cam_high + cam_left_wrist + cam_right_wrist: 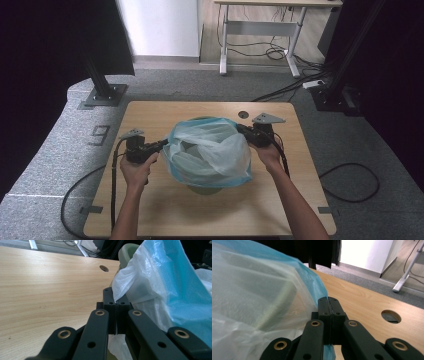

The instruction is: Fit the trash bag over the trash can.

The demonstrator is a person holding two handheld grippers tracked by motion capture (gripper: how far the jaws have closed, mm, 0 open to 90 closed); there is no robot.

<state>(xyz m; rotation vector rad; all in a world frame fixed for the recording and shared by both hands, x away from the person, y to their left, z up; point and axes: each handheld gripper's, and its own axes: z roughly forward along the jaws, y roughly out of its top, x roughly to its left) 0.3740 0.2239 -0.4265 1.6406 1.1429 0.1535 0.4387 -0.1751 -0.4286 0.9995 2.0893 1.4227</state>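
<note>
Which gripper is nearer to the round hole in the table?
Right. The right gripper sits just below the hole, pinching the bag; the left gripper pinches it across the bin.

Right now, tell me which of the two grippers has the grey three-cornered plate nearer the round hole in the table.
The right gripper: its grey plate sits just beside the hole. The left gripper is at the bag's opposite side, far from it.
</note>
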